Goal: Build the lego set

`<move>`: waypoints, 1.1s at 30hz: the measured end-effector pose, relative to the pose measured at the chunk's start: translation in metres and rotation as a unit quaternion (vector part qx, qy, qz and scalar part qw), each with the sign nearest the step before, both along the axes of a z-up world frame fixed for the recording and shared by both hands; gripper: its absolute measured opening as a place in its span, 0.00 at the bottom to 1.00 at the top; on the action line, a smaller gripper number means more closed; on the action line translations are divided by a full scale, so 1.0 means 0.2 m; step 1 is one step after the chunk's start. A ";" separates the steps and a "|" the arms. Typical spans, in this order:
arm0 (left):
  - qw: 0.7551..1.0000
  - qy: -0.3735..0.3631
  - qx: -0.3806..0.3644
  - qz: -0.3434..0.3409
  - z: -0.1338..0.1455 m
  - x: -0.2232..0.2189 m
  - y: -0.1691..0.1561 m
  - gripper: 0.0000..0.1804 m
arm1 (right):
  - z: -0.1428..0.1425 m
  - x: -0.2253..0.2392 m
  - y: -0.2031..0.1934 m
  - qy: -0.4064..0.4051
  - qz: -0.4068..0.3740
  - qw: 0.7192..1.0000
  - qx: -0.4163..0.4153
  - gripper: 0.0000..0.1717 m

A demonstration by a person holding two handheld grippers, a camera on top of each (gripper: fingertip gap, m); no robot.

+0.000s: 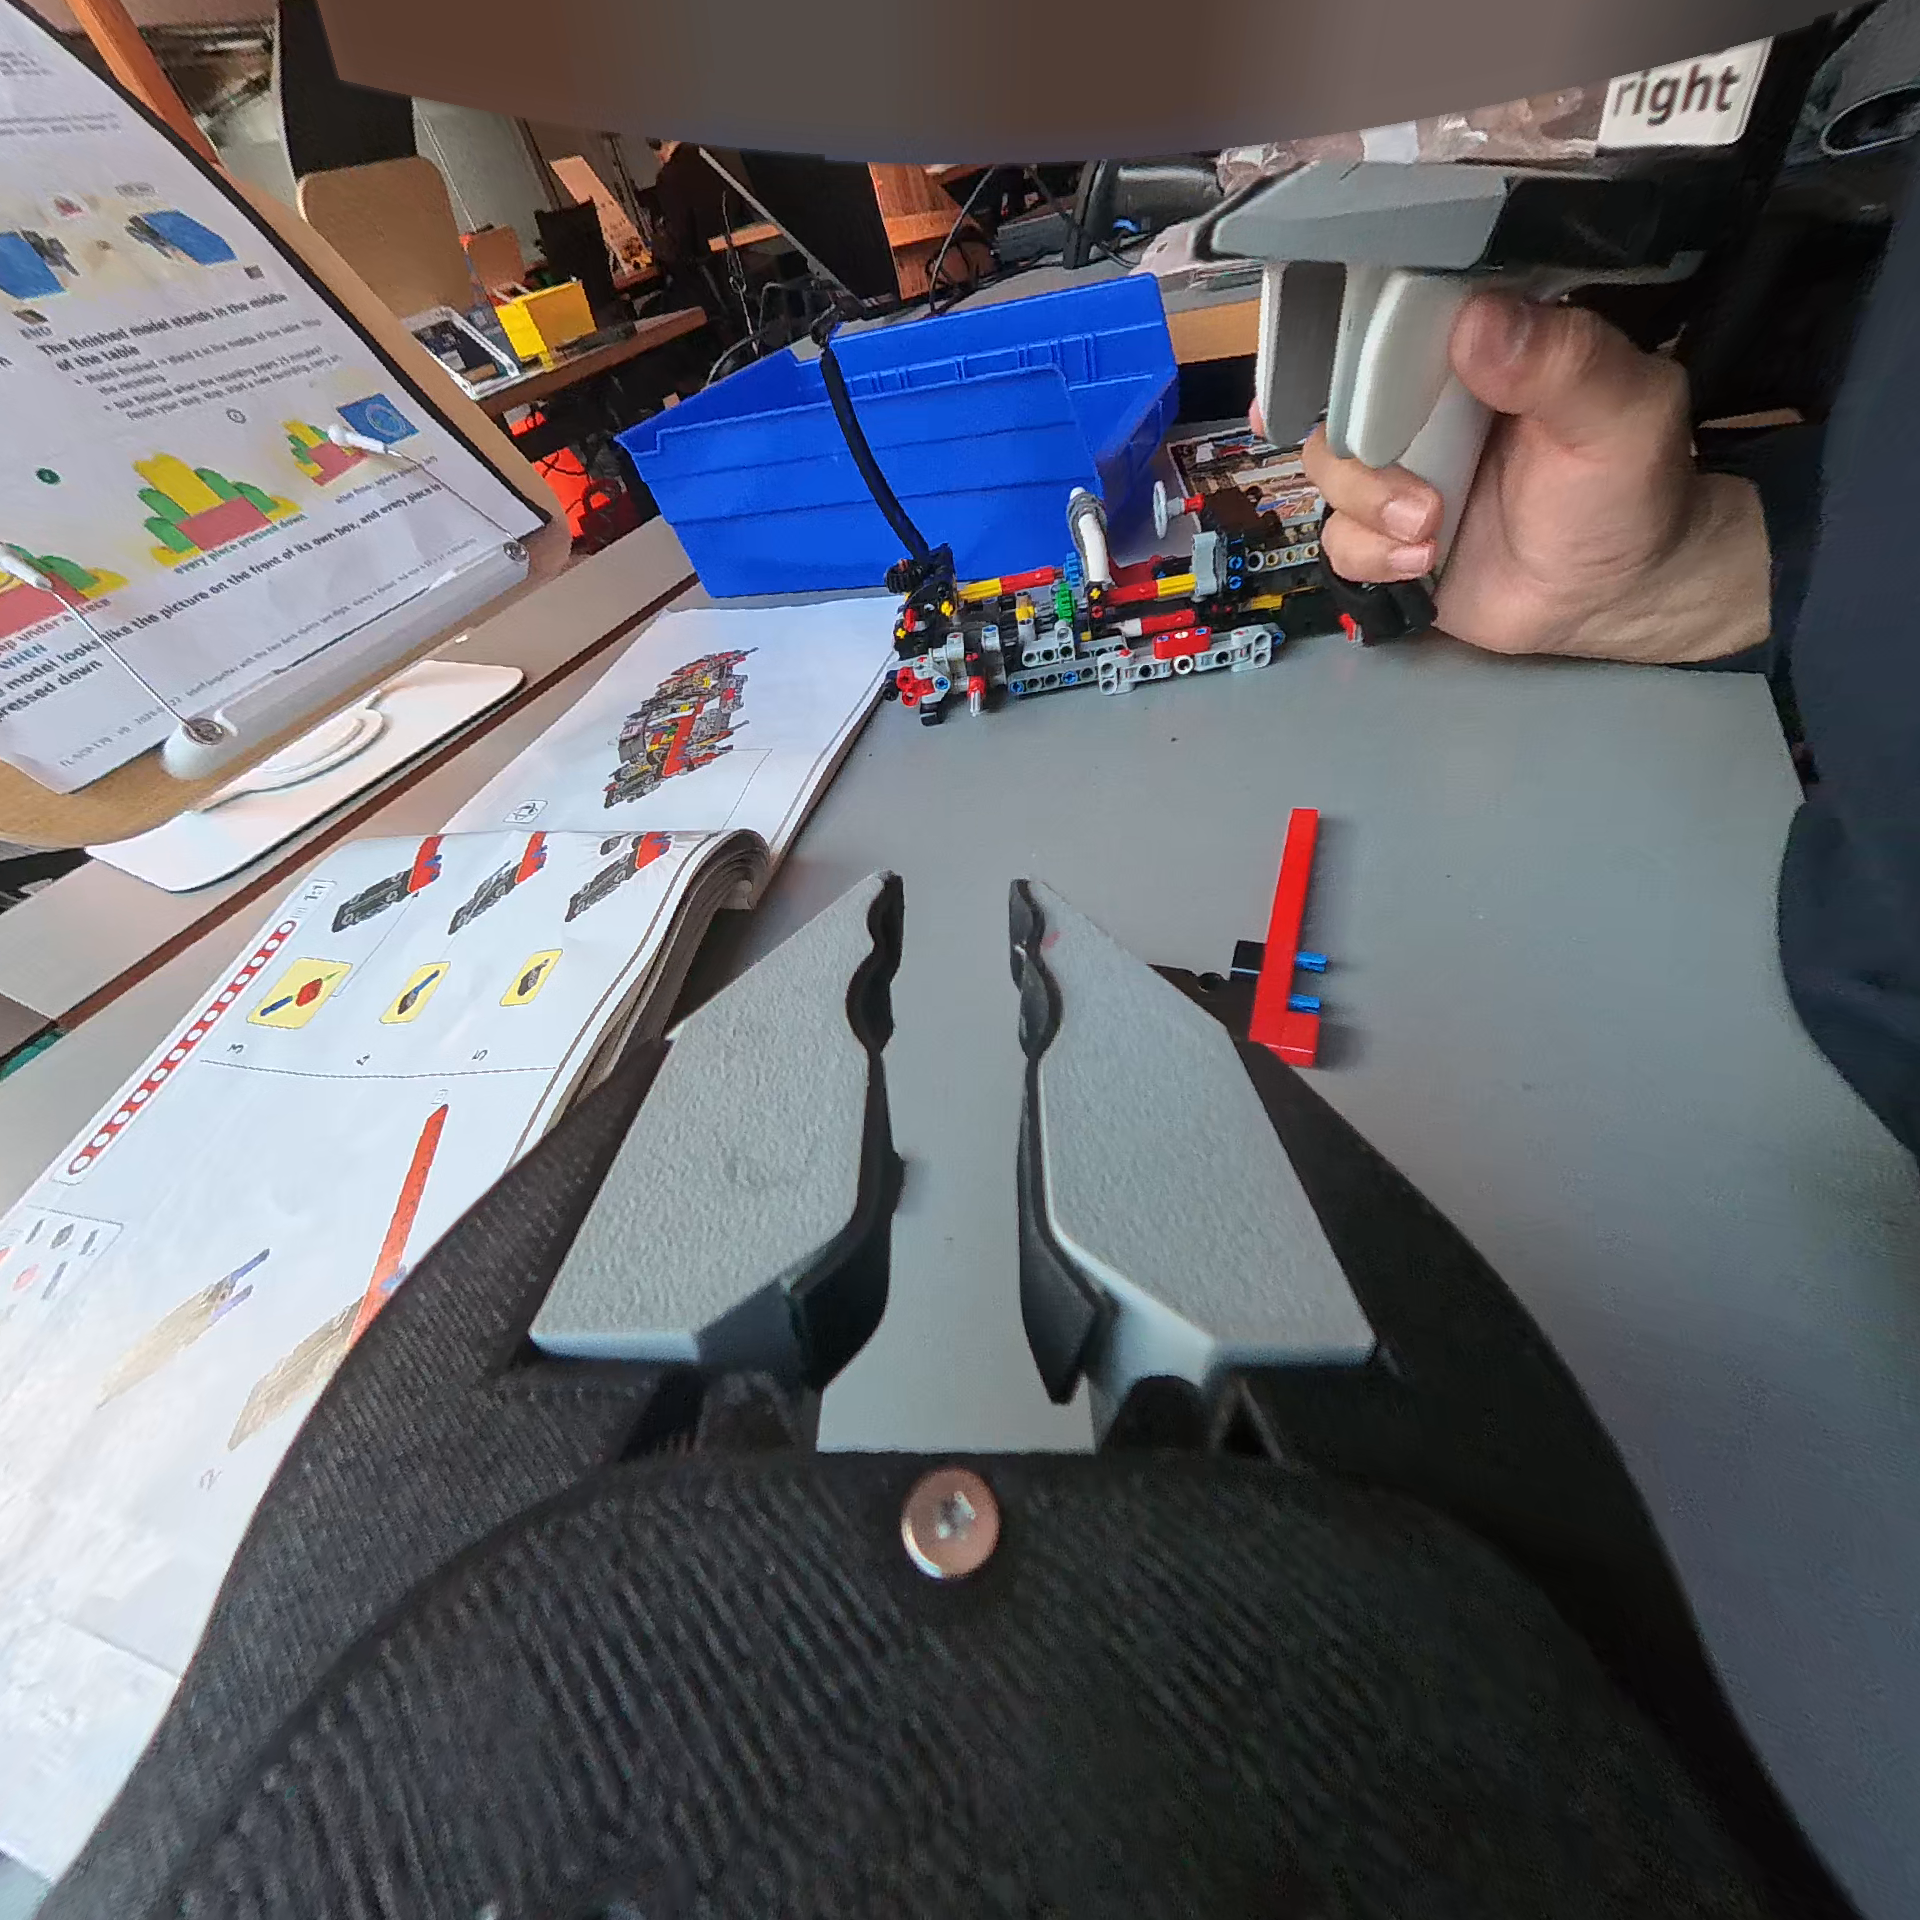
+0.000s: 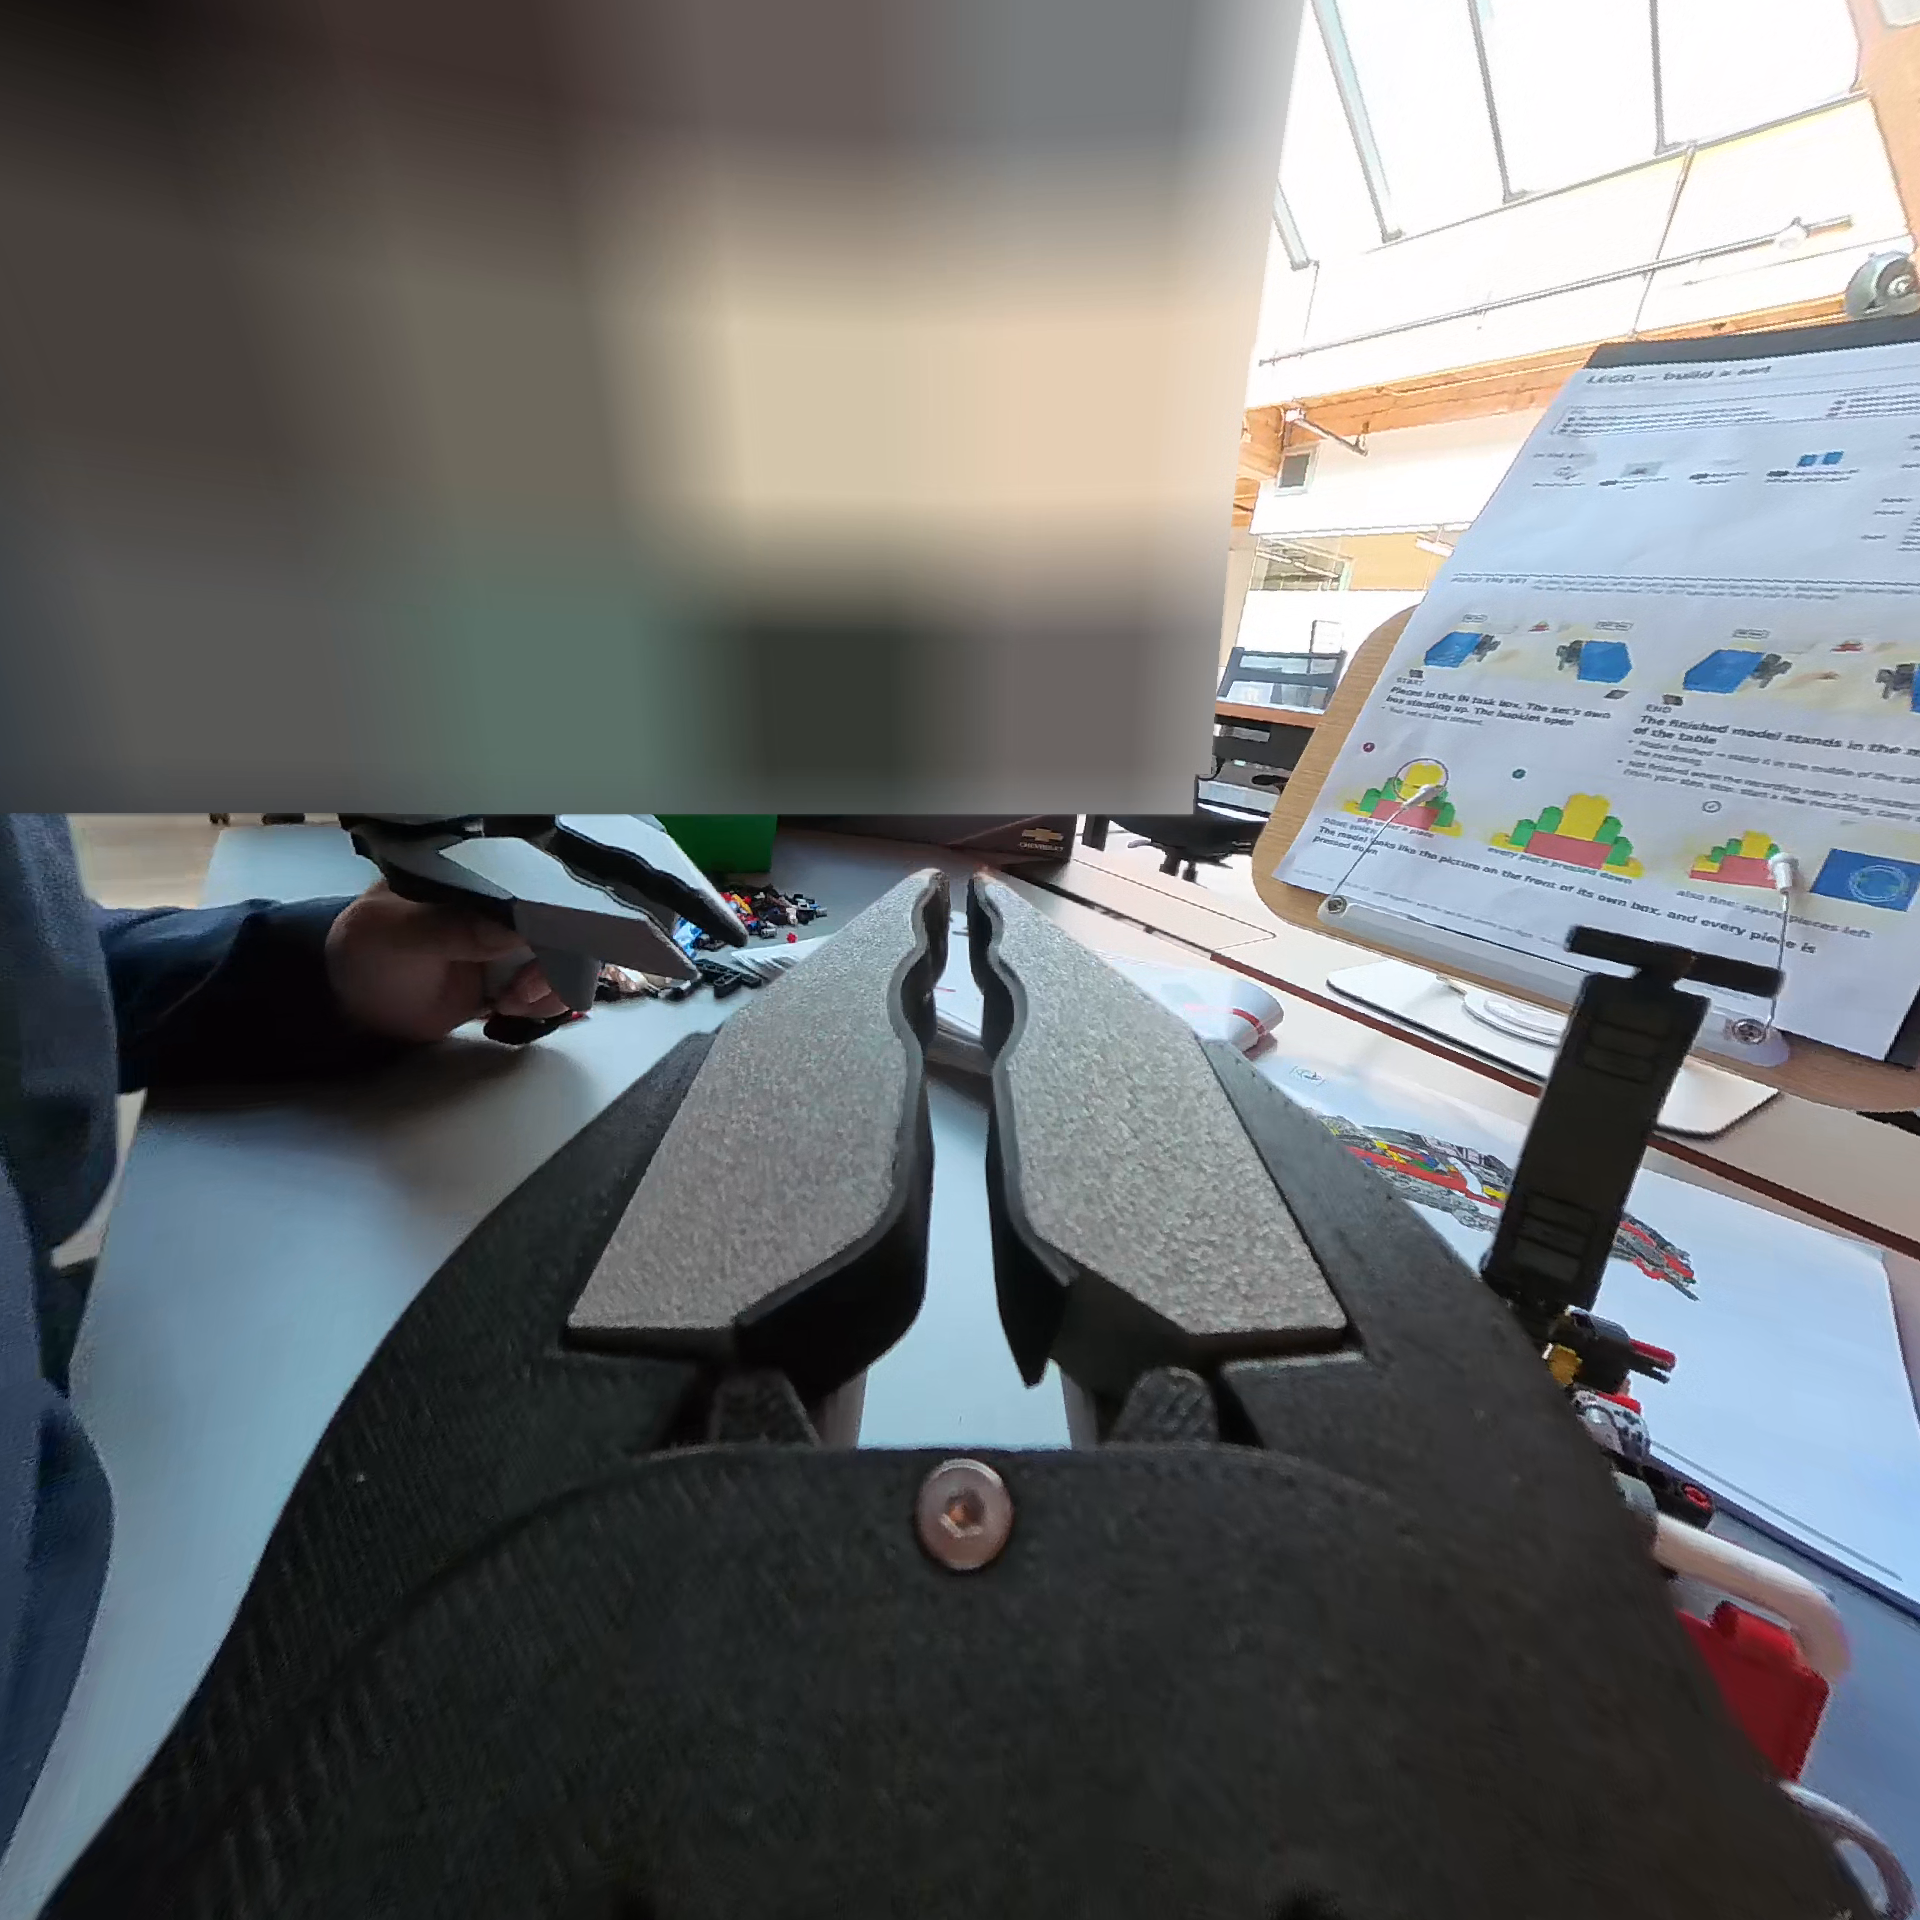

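My left gripper (image 1: 956,888) is open and empty, low over the grey table (image 1: 1455,831). A red L-shaped beam with blue pins (image 1: 1283,935) lies just right of its right finger, with a black piece (image 1: 1205,982) beside it. A partly built model of grey, red and black beams (image 1: 1091,613) stands farther ahead. My right gripper (image 2: 957,883) has its fingers almost together, with only a thin slit and nothing between them. In the left wrist view a hand holds the right gripper (image 1: 1226,223) above the model's right end. The model (image 2: 1600,1382) sits at the right gripper's lower right.
An open instruction booklet (image 1: 416,1039) lies to the left. A printed sheet on a wooden stand (image 1: 208,416) stands behind it. Two blue bins (image 1: 935,447) stand behind the model. A pile of loose pieces (image 2: 769,904) lies beyond the left gripper (image 2: 717,951).
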State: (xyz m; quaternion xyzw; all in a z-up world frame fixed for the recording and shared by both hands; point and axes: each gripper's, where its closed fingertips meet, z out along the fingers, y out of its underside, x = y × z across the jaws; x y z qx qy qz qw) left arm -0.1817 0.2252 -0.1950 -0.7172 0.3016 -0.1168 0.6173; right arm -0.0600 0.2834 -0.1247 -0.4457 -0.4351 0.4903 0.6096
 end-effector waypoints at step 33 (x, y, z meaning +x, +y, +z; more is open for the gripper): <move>0.922 0.219 -0.298 -0.117 -0.39 -0.26 0.05 0.07 | -0.72 -0.77 -0.25 -0.465 0.195 0.863 0.042 0.15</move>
